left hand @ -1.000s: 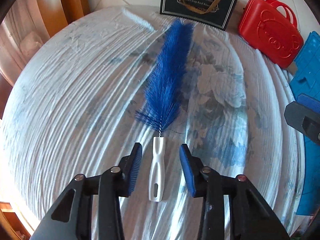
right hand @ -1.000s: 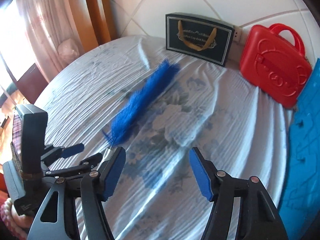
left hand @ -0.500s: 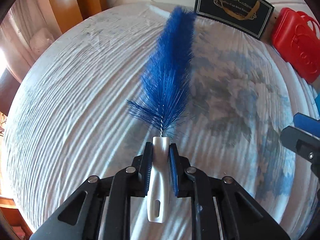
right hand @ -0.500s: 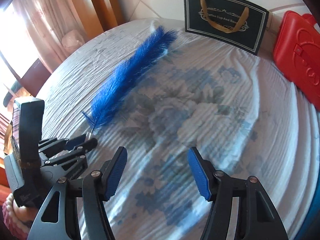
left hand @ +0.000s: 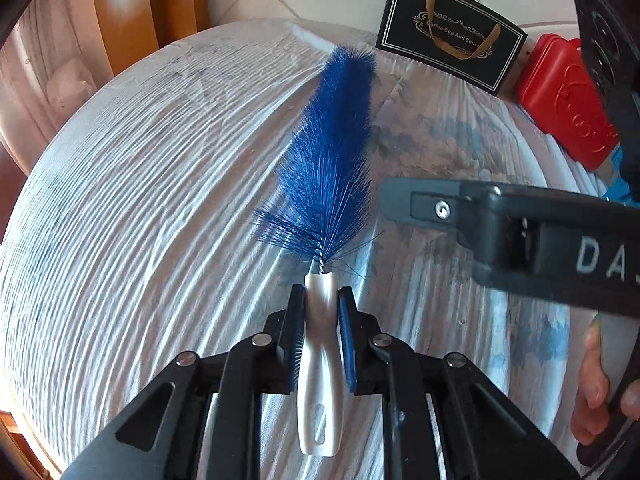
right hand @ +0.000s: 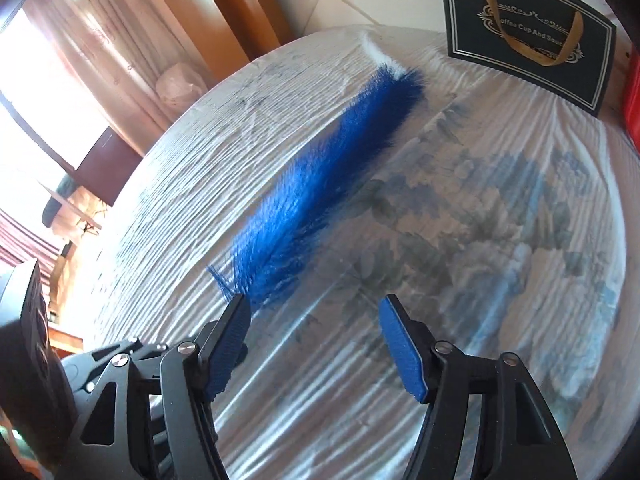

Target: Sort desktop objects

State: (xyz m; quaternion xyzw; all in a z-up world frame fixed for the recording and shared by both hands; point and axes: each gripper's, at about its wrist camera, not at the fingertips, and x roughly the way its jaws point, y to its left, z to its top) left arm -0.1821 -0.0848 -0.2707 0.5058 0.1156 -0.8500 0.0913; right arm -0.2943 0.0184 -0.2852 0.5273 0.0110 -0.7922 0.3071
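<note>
Round table w/ white floral-print ribbed cloth (left hand: pixel 132 208), tiled wall, wood frame & pink curtain (right hand: pixel 100 52) far left. Black gift bag (left hand: pixel 452 32) at far edge reads "Coffee Cup And Sauce…", red plastic case (left hand: pixel 564 100) to its right. Left gripper (left hand: pixel 322 320) clamped on white handle of blue-bristled brush (left hand: pixel 332 152), bristles pointing far across cloth; right gripper (right hand: pixel 316 340) spread wide, holding nothing.

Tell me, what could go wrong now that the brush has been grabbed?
The left hand-held gripper pinches only the top of the brush's smooth white handle, so the long brush might swivel or slip when lifted. The right hand-held gripper sits open very close by and could bump the bristles. A wide swing might knock the black bag standing behind.
</note>
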